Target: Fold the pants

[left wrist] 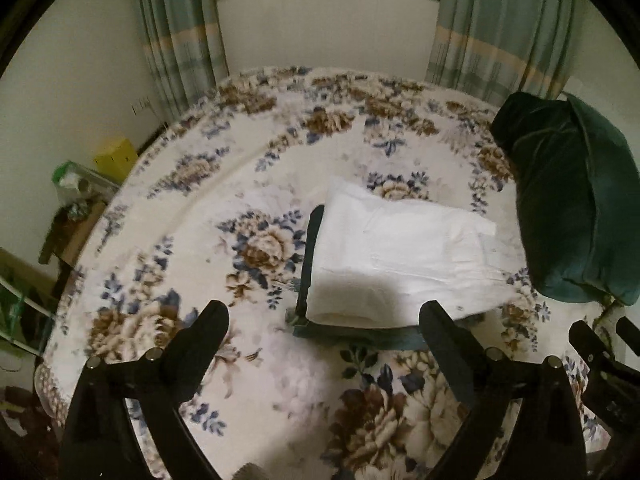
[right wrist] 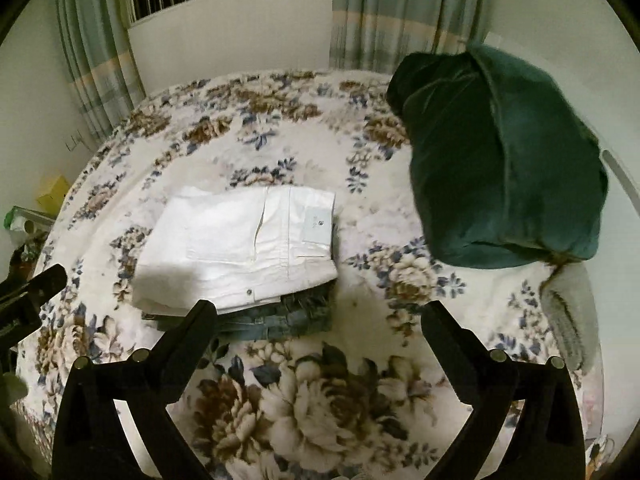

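Folded white pants [left wrist: 400,256] lie on top of a stack of folded darker garments [left wrist: 360,336] on the floral bed cover [left wrist: 240,184]. In the right wrist view the white pants [right wrist: 240,248] rest on folded blue jeans [right wrist: 280,320]. My left gripper [left wrist: 324,320] is open and empty, hovering just in front of the stack. My right gripper [right wrist: 320,320] is open and empty, in front of the stack's right end. The right gripper's fingers [left wrist: 600,344] show at the right edge of the left wrist view.
A dark green pillow [right wrist: 508,160] lies on the bed's right side, with a grey knit cloth [right wrist: 568,320] below it. A yellow box [left wrist: 116,156] and clutter stand left of the bed. Curtains [left wrist: 180,40] and a window are behind.
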A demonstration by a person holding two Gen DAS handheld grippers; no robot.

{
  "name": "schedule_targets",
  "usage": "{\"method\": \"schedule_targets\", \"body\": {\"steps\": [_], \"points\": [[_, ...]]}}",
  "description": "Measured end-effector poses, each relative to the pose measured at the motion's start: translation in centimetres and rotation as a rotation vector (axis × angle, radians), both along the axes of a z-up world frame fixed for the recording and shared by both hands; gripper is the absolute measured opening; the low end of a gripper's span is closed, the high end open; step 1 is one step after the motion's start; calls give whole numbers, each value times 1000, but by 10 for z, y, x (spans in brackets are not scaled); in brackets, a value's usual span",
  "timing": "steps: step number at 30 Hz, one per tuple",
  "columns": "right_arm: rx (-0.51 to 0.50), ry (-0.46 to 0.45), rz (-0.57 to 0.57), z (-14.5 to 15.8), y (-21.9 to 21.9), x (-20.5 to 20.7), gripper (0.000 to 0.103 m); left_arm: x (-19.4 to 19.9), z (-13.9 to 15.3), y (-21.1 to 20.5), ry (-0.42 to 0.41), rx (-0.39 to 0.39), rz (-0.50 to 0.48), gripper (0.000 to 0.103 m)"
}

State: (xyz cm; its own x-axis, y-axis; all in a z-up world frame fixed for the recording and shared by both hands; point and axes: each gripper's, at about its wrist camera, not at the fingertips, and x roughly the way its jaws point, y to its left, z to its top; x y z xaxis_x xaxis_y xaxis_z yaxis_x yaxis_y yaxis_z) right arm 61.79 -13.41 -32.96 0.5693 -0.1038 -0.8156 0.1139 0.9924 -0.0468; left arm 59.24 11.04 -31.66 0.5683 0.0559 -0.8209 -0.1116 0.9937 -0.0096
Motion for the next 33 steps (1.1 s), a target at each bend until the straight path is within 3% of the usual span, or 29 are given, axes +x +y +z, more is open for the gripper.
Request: {"method": "schedule_targets", "body": {"steps": [12,19,29,33], "points": [[30,-159,52,152,-19,-153,103,-133,126,-28,-153,36,12,98],[31,-234,88,227,-22,-254,103,-212,181,-48,-228,27,5,98],[6,-307,106,295,-25,-362,103,-293,229,-53,-283,28,-8,98],[10,-316,105,312,-21,-387,103,-314,242,-49,-306,39,-20,98]]}}
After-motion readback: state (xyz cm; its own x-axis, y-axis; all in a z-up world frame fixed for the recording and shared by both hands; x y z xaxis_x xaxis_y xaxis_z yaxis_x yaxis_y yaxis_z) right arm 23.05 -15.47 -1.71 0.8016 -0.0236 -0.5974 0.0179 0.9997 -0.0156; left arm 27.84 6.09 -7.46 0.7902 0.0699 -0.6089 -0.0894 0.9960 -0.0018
